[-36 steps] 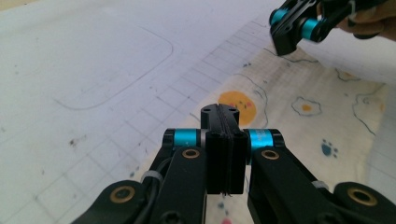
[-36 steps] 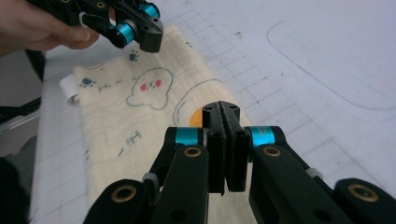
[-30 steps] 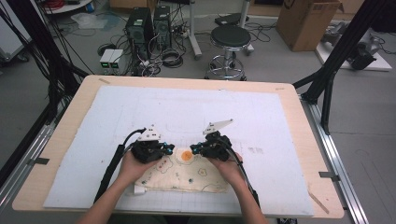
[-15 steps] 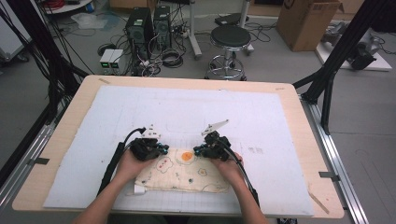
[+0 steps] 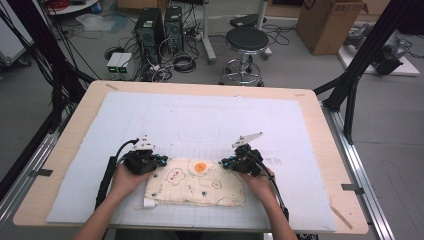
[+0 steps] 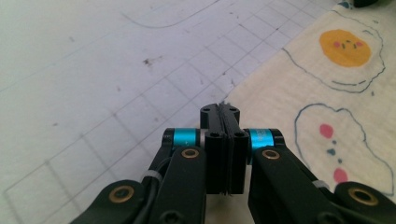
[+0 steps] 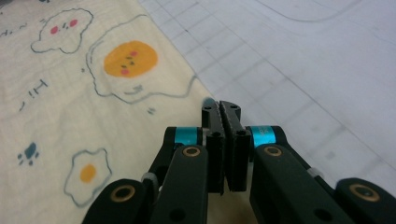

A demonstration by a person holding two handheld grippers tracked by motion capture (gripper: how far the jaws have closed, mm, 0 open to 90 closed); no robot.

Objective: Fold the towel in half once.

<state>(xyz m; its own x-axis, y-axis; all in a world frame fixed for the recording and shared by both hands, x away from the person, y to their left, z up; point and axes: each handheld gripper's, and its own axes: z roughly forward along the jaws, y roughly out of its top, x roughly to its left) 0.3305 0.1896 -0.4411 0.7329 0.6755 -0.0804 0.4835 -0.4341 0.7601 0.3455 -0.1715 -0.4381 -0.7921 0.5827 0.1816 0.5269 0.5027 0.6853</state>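
Near the person's edge of the table [image 5: 65,150], a cream cloth [image 5: 197,182] printed with fried eggs lies flat on the white gridded mat [image 5: 210,120], its long side running left to right across the person's front. It looks folded over on itself, with a small white tag poking out at its near left corner.

Both grippers sit at the cloth's far edge, one at each far corner. The left gripper [image 6: 219,109] has its jaws pressed together; in the left gripper view the tips rest right at the cloth's corner, and a thin sliver of fabric edge appears pinched between them, though I cannot be sure how much is caught. The right gripper [image 7: 222,106] is likewise closed tight, its tips at the opposite far corner, with the cloth edge seeming to run in between the pads.

What matters for the coming move is that the cloth lies toward the person from both sets of jaws, stretched sideways between them. Each hand is nearest its own corner, so I would judge any fold or pull needs both hands travelling together, keeping the far edge taut and level.
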